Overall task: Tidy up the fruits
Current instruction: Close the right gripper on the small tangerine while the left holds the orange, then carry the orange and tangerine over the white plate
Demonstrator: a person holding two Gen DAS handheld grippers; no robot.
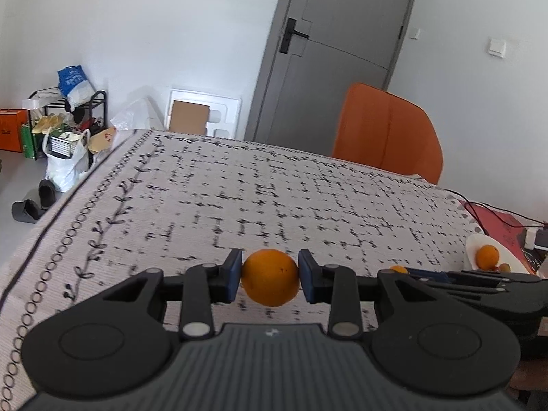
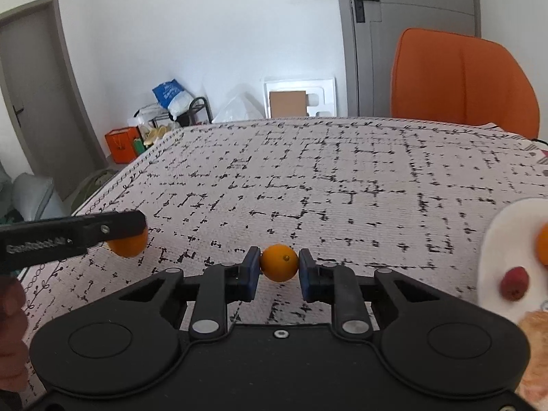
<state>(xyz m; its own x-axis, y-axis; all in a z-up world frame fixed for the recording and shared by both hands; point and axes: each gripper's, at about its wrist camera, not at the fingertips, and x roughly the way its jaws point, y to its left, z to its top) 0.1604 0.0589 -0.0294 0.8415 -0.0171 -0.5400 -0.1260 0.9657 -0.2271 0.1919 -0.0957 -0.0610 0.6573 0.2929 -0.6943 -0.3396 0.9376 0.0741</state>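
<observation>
Tools [image 1: 270,279] [image 2: 278,267] each clench an orange [image 1: 270,282] [image 2: 279,263] over open tablecloth [image 2: 342,178], edges distant.

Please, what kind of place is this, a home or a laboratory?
Most likely a room in a home: a table under a patterned tablecloth, an orange chair by a grey door, and a shoe rack with bags.

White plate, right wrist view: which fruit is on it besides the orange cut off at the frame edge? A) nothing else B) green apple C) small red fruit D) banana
C: a small red fruit lies on the white plate below the orange at the frame edge; no banana or green apple shows.
</observation>
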